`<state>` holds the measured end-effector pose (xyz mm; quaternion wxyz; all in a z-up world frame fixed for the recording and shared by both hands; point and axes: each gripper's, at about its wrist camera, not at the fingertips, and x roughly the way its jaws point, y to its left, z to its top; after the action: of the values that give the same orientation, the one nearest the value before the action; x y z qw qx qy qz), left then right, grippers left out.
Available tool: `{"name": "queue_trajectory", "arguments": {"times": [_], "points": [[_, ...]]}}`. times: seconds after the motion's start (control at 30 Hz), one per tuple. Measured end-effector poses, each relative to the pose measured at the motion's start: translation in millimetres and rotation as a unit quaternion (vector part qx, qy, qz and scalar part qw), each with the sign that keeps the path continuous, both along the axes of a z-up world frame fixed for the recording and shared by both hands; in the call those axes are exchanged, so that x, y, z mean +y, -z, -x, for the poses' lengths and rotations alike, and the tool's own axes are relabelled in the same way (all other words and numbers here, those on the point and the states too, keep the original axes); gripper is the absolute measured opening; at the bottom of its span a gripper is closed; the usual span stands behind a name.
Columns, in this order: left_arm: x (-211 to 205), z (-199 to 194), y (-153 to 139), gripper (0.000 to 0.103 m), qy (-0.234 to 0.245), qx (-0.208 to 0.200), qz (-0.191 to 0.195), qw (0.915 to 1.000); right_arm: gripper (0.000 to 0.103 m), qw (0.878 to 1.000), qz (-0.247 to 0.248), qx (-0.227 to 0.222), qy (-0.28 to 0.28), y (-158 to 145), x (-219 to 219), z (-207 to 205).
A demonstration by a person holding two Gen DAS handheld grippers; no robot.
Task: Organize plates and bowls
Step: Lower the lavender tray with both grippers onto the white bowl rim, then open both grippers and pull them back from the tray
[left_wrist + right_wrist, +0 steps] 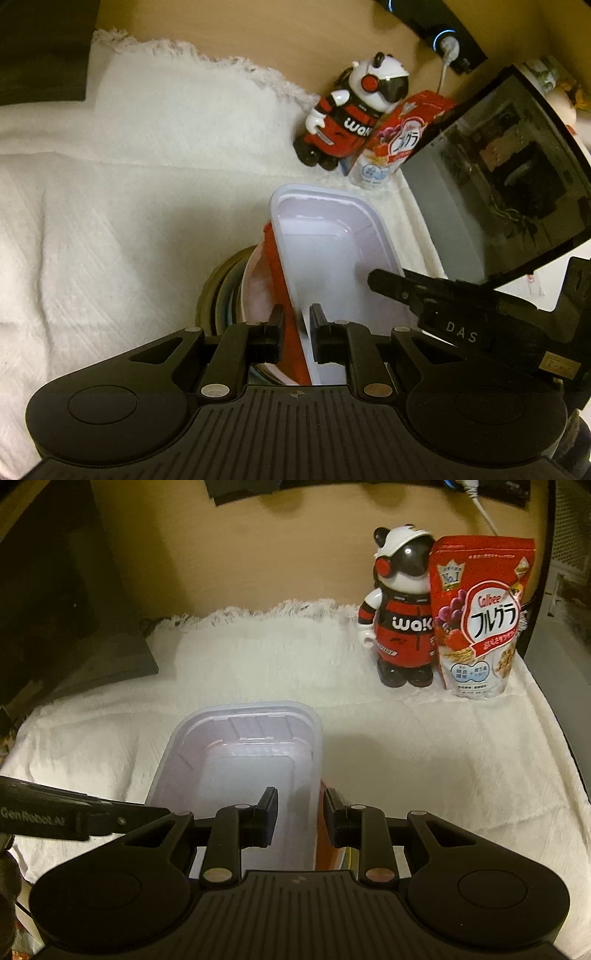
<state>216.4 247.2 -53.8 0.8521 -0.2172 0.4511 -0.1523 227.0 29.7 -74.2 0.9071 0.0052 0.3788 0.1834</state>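
A translucent rectangular container [332, 251] with a red piece under it sits on a stack of round bowls and plates [229, 291] on the white cloth. My left gripper [297, 332] is shut on the container's near-left rim and the red edge. My right gripper [300, 818] straddles the container's [243, 760] right wall, one finger inside and one outside, closed on it. The right gripper's finger [399, 288] shows in the left wrist view; the left gripper's finger [74, 816] shows in the right wrist view.
A panda figurine [402, 613] and a red cereal bag [480, 616] stand at the back right on the white cloth [424, 757]. A dark glass-sided box [498, 177] stands at the right. A dark object [74, 609] lies at the left.
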Motion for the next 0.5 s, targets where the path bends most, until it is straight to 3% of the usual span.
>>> {"name": "queue_trajectory", "arguments": {"times": [0.13, 0.3, 0.4, 0.5], "points": [[-1.4, 12.9, -4.4, 0.016, -0.021, -0.004, -0.004, 0.9998, 0.027, 1.0, -0.016, -0.008, 0.006, -0.7, -13.1, 9.8], [-3.6, 43.1, -17.9, 0.015, -0.069, -0.037, -0.026, 0.9966, 0.027, 0.999, -0.04, -0.035, 0.009, -8.6, -36.5, 35.8], [-12.7, 77.8, -27.3, 0.015, -0.095, -0.074, -0.026, 0.9924, 0.027, 0.997, -0.06, -0.052, 0.021, -13.7, -57.1, 54.1], [-32.4, 118.0, -31.2, 0.015, -0.113, -0.118, -0.056, 0.985, 0.033, 0.995, -0.076, -0.061, 0.016, -15.0, -76.4, 78.1]]}}
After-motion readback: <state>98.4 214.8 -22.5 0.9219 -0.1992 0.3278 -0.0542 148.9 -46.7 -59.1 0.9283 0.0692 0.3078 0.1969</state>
